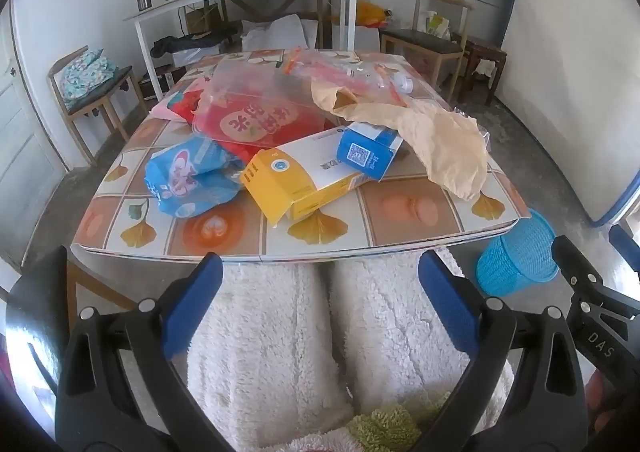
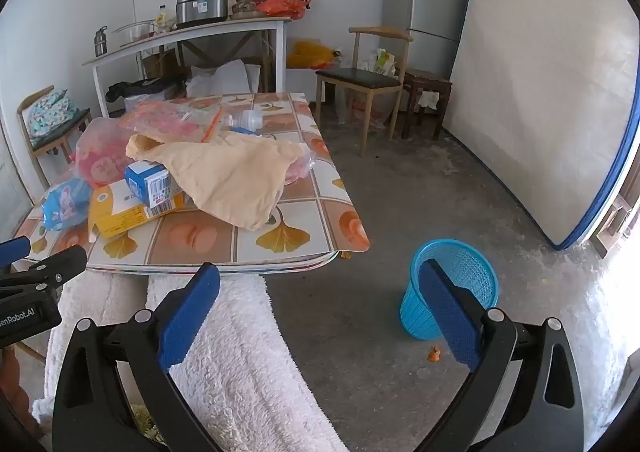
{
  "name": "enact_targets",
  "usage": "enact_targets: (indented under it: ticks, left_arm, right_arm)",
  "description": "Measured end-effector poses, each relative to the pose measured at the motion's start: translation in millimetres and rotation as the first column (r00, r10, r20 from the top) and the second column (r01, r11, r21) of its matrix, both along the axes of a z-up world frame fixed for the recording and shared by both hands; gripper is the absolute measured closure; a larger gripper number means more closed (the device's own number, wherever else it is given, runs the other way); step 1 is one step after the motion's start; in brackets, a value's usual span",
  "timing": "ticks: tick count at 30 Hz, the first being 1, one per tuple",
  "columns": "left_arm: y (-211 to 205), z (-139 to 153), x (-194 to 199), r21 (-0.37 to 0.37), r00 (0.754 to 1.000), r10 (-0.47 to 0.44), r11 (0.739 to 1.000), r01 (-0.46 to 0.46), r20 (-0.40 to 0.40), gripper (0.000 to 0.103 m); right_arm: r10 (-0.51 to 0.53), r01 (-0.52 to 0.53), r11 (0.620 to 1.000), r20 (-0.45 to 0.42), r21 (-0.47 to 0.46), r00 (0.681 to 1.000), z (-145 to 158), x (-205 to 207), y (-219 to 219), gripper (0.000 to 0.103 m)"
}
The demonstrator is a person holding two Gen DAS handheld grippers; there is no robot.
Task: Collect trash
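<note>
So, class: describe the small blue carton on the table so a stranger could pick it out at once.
Find the tiled-pattern table. Near its front edge lies a long yellow box; the blue carton sits on it, half under tan paper. Only it shows a square code.

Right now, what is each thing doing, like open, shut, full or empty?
Left gripper: open, holding nothing.
Right gripper: open, holding nothing.
Blue plastic mesh waste basket: upright on the floor, looks empty.
Yellow and white cardboard box: lying flat, end flap open.
Small blue carton: tipped on the yellow box.
Beige paper bag: crumpled.
</note>
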State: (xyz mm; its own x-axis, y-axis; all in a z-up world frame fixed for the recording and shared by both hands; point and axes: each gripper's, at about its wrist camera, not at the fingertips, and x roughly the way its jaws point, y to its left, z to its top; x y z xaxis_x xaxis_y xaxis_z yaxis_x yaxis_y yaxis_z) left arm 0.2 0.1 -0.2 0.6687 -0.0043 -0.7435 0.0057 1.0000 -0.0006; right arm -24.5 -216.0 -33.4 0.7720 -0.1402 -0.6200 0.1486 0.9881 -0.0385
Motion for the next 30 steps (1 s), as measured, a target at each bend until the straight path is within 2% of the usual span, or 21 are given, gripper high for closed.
enact_targets:
  ticks: [16,30]
  left_arm:
    - [6.2,-9.2,7.2,0.005,1.000,0.015,1.000,-0.015,-0.007,0.009]
    - [3.8,-5.3,1.2,0.007,1.000,0.022,1.000,-0.022,-0.017,0.009]
  right_arm:
    - [0.008,-0.008,1.000,0.002,-0.001,1.000,-0.5,0.1,0.5,0.006]
    - [0.006,-0.006,1.000,-0.001,0.008,1.000,-1.2,-0.3,-1.0,0.006]
